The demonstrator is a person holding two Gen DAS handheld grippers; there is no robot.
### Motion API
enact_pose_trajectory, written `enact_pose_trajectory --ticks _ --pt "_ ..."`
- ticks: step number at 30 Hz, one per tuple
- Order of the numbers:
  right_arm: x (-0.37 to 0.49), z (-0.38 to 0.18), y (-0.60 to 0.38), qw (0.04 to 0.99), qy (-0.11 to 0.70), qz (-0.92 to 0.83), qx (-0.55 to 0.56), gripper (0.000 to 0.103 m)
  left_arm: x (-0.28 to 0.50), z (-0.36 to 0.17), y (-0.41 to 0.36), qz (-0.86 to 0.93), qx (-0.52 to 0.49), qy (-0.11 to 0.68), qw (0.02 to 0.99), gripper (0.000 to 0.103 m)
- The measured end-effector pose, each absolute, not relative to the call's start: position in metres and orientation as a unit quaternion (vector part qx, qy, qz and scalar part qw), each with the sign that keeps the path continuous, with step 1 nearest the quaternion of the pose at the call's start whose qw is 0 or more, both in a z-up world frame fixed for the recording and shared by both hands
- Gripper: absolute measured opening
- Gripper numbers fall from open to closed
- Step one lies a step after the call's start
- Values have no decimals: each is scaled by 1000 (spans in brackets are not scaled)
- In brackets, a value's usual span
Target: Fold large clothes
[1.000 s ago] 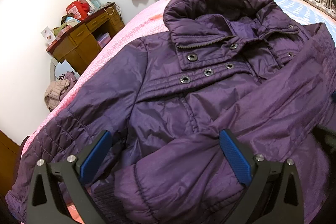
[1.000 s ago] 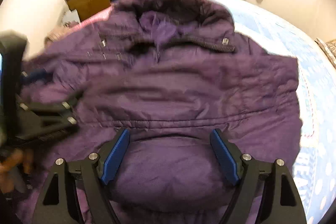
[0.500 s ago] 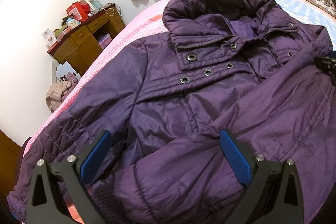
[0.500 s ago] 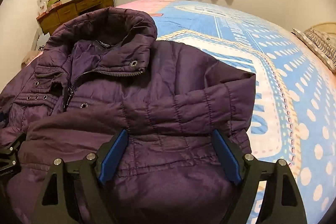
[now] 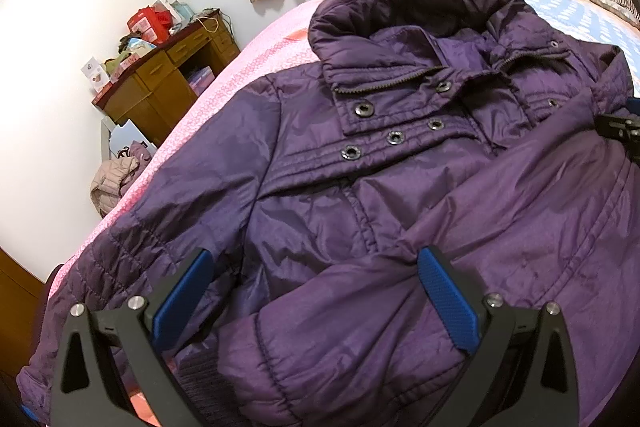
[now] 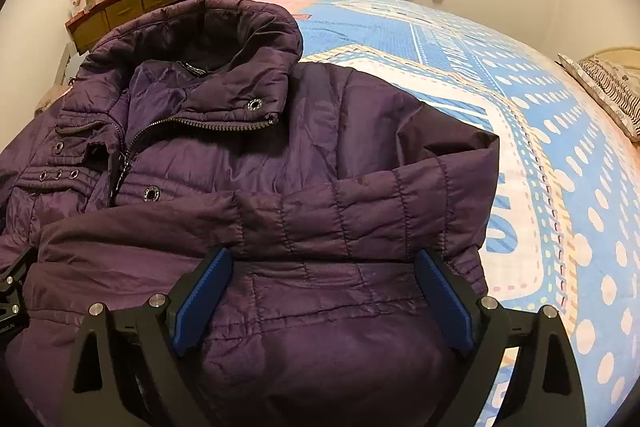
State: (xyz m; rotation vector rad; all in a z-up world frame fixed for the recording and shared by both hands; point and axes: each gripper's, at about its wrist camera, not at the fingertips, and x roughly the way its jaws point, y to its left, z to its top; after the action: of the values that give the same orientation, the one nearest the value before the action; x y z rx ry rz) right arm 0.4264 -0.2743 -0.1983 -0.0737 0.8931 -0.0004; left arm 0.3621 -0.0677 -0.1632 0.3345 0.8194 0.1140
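- Fingers of the right gripper (image 6: 324, 297) have just spread wide and hang over the folded sleeve (image 6: 360, 215), pinching nothing.
- Left gripper (image 5: 316, 301) fingers stand spread over the other cuff (image 5: 340, 347), pads clear.
- Purple padded jacket (image 5: 400, 187) lies face up on the bed (image 6: 540, 147), sleeves crossed.
- Puffy, slick and light by its look; hem or shoulder seams should offer the surest hold.

A bed (image 6: 460, 39) with a blue-and-pink dotted cover carries a purple jacket (image 6: 280, 167), a pillow (image 6: 612, 87) at three o'clock.
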Motion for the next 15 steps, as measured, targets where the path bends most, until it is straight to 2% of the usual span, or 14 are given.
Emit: enact_pose_trajectory --ticks 15 --pt "430 -199 -259 897 438 -14 -54 96 363 -163 -70 55 161 398 902 103"
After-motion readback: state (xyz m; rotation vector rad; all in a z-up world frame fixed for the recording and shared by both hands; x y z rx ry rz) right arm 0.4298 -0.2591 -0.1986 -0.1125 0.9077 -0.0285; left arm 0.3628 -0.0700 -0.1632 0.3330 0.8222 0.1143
